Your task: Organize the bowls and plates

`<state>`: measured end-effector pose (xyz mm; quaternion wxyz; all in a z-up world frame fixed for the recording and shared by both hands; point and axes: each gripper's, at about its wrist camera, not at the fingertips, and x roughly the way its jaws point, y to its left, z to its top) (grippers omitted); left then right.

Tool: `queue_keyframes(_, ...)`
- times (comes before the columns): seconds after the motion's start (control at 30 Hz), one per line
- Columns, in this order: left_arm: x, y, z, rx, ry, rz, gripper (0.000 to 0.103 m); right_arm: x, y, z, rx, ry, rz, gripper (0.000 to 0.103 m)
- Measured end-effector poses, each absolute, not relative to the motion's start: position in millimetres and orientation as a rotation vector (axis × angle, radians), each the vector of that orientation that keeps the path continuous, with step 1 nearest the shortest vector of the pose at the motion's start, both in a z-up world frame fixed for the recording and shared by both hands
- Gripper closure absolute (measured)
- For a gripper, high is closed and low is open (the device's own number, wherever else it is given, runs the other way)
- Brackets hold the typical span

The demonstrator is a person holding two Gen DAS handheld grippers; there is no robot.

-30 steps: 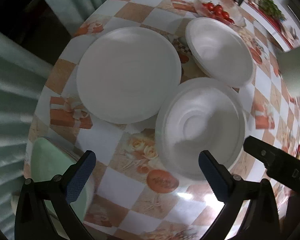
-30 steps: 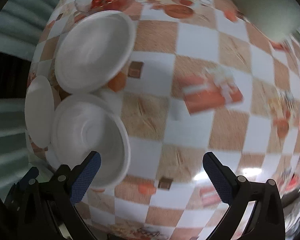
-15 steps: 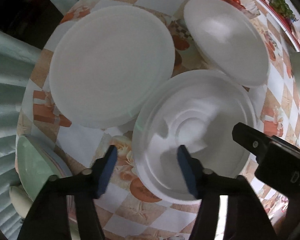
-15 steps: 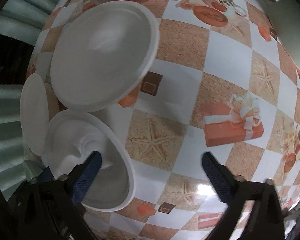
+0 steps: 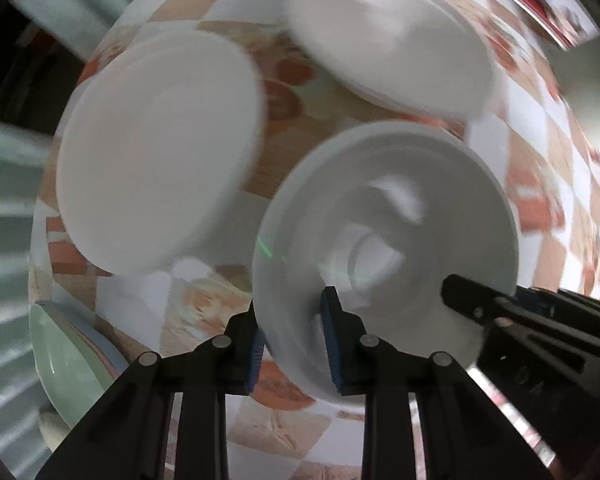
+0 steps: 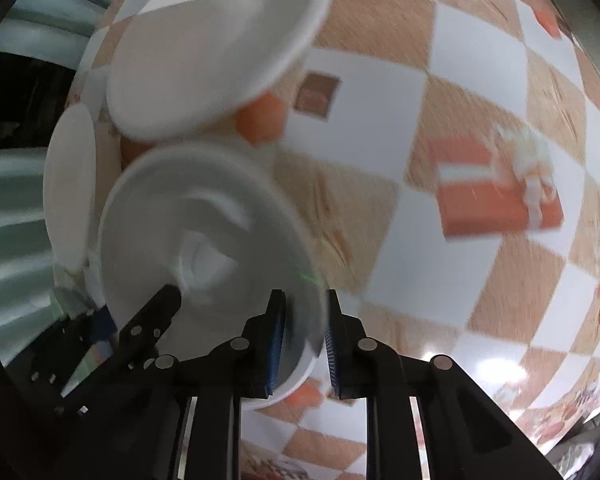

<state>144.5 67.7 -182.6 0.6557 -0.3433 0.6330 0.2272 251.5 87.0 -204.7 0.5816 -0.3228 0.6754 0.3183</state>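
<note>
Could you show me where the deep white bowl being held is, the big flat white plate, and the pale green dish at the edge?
Deep white foam bowl [image 5: 384, 240], left wrist view: inner wall.
Big flat white plate [image 5: 156, 148], left wrist view: centre of its face.
Pale green dish [image 5: 66, 356], left wrist view: its inside surface.

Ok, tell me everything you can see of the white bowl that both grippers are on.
The white bowl is round, smooth and matte, possibly foam or plastic, with a stepped inside and a small round well at its centre. It faces up, slightly tilted, above the checked tablecloth. The left gripper pinches its near-left rim; the right gripper pinches the opposite rim. Motion blur hides whether its base touches the cloth. A flat white plate and a shallower white bowl lie beside it.
</note>
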Motion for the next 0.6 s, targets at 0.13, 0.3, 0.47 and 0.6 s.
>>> queue_keyframes(0.13, 149.2, 32.3, -177.6, -0.684, 1.46, 0.44, 0.075, 245.1, 54.9, -205.4, -0.757, 1.59, 0.719, 0.081)
queue_keyframes(0.3, 139.3, -21.3, -172.3, -0.595, 1.488, 0.322, 0.075, 233.6, 0.3, -206.0, -0.72, 1.626, 0.667, 0.081)
queue_keyframes(0.47, 123.6, -73.2, -167.0, -0.504, 1.515, 0.218, 0.075, 219.7, -46.4, -208.9, -0.663, 1.676, 0.606, 0.081)
queue_keyframes(0.6, 111.0, -99.1, -167.7, -0.457, 1.536, 0.167, 0.075, 207.6, -67.2, -212.1, -0.643, 1.696, 0.59, 0.081)
